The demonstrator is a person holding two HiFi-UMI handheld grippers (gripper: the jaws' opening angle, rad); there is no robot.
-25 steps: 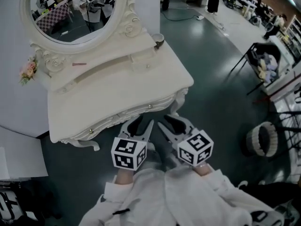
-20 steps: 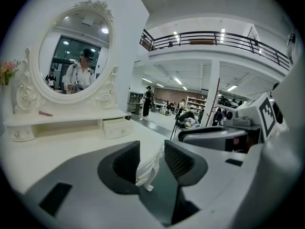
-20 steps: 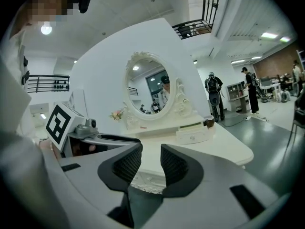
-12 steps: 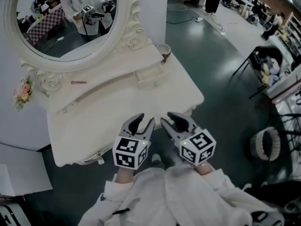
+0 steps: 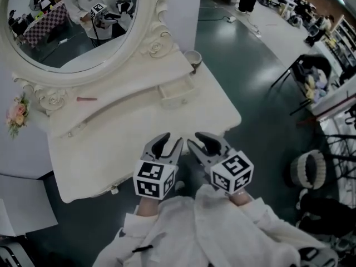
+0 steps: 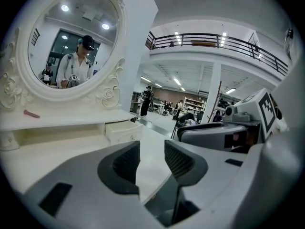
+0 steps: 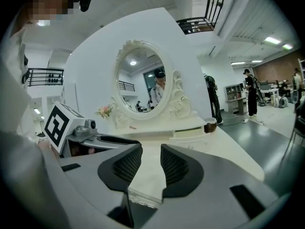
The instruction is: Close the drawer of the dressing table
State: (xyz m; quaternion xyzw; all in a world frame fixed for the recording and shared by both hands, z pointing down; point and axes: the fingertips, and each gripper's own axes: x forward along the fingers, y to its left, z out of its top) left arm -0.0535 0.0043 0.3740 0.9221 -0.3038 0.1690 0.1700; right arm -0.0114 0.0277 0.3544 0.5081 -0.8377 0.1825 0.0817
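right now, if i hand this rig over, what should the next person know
Left gripper: jaws apart, empty, above the front edge of the dressing table.
Right gripper: the same, beside it.
Small drawer below the mirror sticks out, untouched.
Done: nothing visible.
Left: reach over and push the drawer in.

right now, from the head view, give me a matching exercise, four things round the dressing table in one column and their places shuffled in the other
Things:
1 cup
2 pink flowers
3 small drawer
4 round basket

Places:
a on the floor, right of the dressing table
b under the raised shelf, near its right end
c on top of the shelf, at its right end
d left of the base of the mirror

Pairs: 1-c; 2-d; 3-b; 4-a
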